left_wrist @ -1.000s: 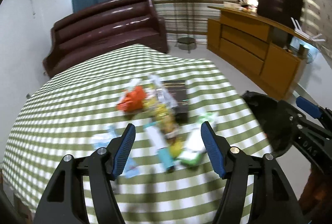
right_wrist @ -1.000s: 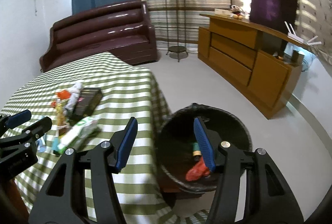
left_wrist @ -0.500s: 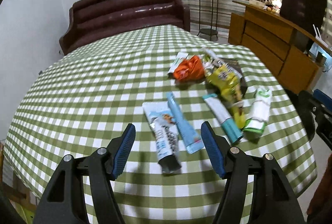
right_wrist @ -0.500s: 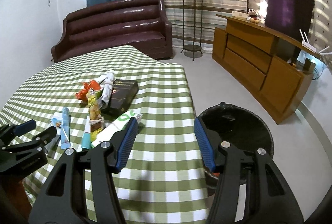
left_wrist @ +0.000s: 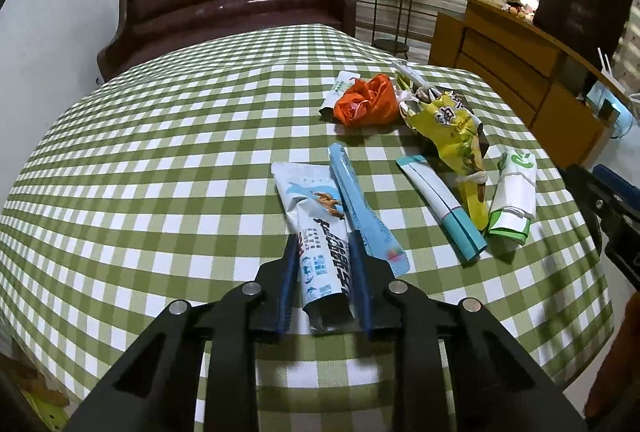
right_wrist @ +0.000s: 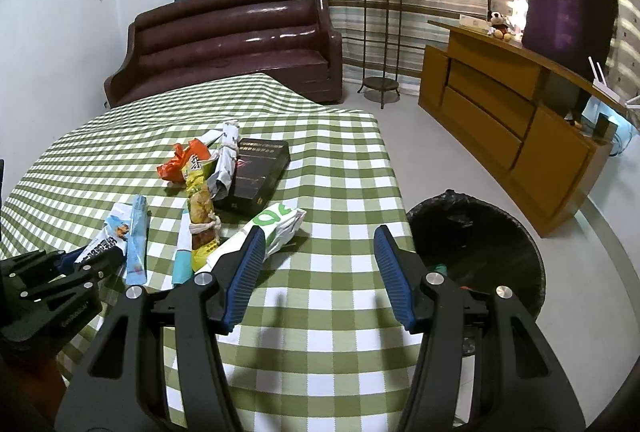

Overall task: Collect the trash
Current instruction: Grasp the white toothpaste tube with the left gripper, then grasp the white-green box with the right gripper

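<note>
Several pieces of trash lie on the green checked table point(left_wrist: 160, 151): an orange bag point(left_wrist: 366, 103), a yellow snack bag point(left_wrist: 452, 135), a teal and white tube point(left_wrist: 440, 207), a green and white pack point(left_wrist: 514, 199), a light blue stick pack point(left_wrist: 360, 203) and a white and blue wrapper point(left_wrist: 312, 203). My left gripper point(left_wrist: 323, 240) is low over the table. Its jaws are closing on the near end of the white and blue wrapper, and the pads touch its edges. My right gripper point(right_wrist: 319, 236) stands open over the table's right edge with nothing between its fingers.
A black-lined bin point(right_wrist: 480, 232) stands on the floor just right of the table, with some trash inside. A black box point(right_wrist: 260, 179) lies under the wrappers. A brown sofa point(right_wrist: 240, 39) sits behind the table and a wooden sideboard point(right_wrist: 500, 111) runs along the right wall.
My left gripper came down and forward to the near white and blue wrapper, and its jaws narrowed around it. The right gripper swung left from over the bin to the table's edge, still open.
</note>
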The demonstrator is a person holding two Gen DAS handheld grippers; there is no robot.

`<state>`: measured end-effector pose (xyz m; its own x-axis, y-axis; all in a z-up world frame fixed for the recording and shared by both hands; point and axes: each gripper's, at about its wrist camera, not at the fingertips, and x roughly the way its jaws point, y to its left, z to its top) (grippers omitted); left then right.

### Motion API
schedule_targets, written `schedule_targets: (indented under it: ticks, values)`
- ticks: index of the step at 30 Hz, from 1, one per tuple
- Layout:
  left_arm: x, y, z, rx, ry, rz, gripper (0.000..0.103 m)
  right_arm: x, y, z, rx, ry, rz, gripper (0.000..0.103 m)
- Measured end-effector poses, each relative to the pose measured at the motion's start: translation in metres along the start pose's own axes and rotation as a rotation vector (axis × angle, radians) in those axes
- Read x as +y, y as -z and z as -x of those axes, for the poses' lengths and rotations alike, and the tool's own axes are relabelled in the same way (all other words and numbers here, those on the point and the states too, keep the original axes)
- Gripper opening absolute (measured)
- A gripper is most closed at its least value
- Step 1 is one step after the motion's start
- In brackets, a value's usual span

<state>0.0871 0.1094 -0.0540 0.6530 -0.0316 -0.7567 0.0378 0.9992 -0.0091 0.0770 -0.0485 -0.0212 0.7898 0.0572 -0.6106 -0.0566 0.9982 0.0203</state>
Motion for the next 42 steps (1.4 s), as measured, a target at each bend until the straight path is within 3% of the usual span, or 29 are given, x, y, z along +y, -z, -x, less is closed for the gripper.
schedule_targets:
  ticks: [19, 34, 42]
  values:
    - [0.004, -0.005, 0.005, -0.03, 0.004, -0.015, 0.025, 0.035, -0.003, -0.025, 0.062, -0.018, 0.046, 0.055]
    - [0.032, -0.004, 0.009, -0.032, -0.022, 0.029, 0.025, 0.015, 0.0, -0.015, 0.078, 0.04, 0.026, 0.06]
    - [0.046, -0.009, 0.011, -0.049, -0.038, 0.05, 0.025, 0.028, -0.005, -0.019, 0.079, 0.024, 0.033, 0.061]
